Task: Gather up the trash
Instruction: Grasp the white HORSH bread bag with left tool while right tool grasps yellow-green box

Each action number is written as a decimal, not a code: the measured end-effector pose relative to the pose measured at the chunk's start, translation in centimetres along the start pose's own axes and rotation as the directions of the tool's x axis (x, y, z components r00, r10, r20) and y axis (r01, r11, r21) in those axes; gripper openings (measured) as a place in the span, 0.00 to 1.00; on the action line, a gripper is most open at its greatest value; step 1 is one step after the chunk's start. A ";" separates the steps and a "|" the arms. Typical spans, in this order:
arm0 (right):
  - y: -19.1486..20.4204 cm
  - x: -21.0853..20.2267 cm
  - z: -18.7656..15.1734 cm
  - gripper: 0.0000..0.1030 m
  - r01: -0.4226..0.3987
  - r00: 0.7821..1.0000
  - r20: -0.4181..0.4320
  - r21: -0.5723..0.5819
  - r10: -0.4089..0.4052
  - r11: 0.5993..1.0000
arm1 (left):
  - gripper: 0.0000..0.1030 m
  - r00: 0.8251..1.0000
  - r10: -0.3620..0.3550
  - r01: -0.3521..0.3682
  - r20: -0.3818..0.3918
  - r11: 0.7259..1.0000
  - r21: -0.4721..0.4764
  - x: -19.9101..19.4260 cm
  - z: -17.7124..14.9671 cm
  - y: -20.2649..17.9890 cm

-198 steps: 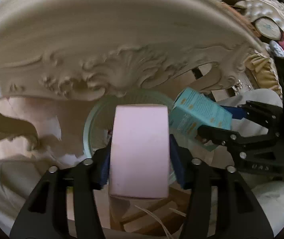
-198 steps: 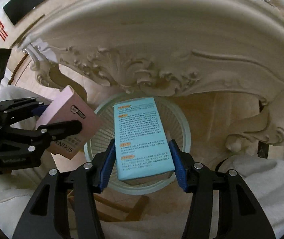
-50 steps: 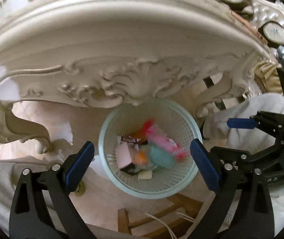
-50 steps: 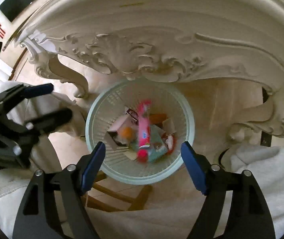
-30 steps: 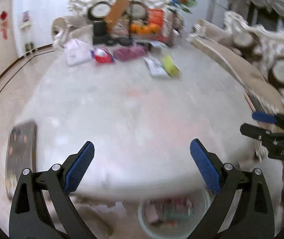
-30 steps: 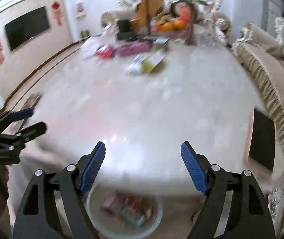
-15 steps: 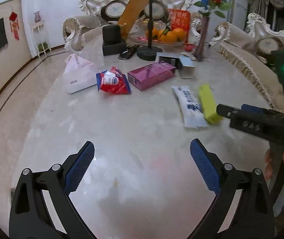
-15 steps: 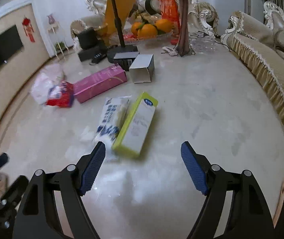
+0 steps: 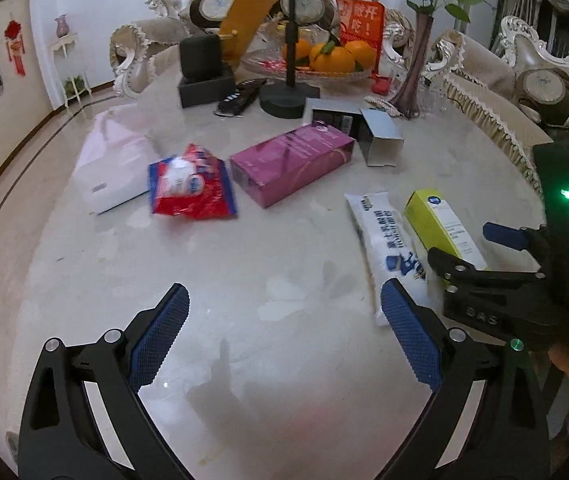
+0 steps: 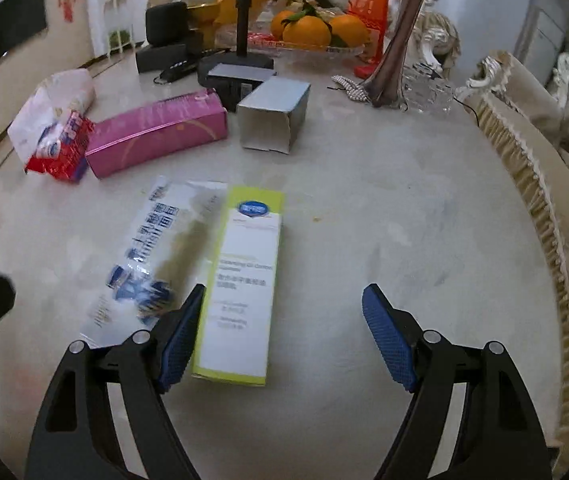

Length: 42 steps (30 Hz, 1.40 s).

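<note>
Trash lies scattered on a marble table [image 9: 244,280]. A yellow-green box [image 10: 240,280] lies flat just ahead of my right gripper [image 10: 284,332], which is open, its left pad beside the box's near end. Left of the box lies a white and blue wrapper [image 10: 152,248]. A magenta box [image 9: 292,162], a red and white packet [image 9: 190,186], a white tissue pack [image 9: 112,168] and an open grey box [image 9: 380,140] lie farther back. My left gripper [image 9: 280,332] hangs open over bare marble, nothing between its fingers. The right gripper [image 9: 484,252] shows at the right of the left wrist view.
At the table's far end stand a glass fruit dish with oranges [image 9: 324,60], a dark vase of flowers [image 9: 414,72], a black stand base [image 9: 288,96] and black boxes [image 9: 204,76]. A fringed sofa [image 10: 532,152] runs along the right edge.
Both grippers came up from the bin under the table and now hover over the tabletop. In the last half second both advanced toward the trash, the right one closing in on the yellow-green box.
</note>
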State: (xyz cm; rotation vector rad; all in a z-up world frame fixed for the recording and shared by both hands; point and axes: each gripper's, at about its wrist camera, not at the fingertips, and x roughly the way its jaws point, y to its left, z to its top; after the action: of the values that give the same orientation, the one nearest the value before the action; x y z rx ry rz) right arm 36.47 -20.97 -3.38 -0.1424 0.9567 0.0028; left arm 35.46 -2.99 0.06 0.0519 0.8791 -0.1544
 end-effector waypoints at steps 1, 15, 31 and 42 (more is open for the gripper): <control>-0.5 0.1 0.0 0.71 0.003 1.000 0.004 -0.012 -0.003 1.000 | 0.91 1.000 -0.001 0.001 -0.004 1.000 0.004 0.4 0.3 -0.5; -2.6 0.8 0.6 0.55 -0.160 0.983 0.050 -0.216 0.175 0.963 | 0.91 0.994 0.103 -0.096 -0.044 0.986 0.133 5.1 2.2 -6.9; -3.4 0.2 -0.1 0.28 -0.322 0.947 -0.030 -0.109 0.321 0.940 | 0.32 0.996 -0.046 0.059 -0.077 0.983 0.173 5.6 2.1 -8.2; -4.9 -7.7 -2.9 0.27 -0.384 0.914 0.144 0.015 0.378 0.923 | 0.29 0.973 -0.228 0.223 0.038 0.969 0.107 -3.0 0.2 -5.0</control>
State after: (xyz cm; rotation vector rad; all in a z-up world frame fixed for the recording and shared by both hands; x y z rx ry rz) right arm 30.01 -25.70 1.85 0.0866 0.8322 0.3491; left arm 32.94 -7.57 2.64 0.0428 0.8251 -0.4118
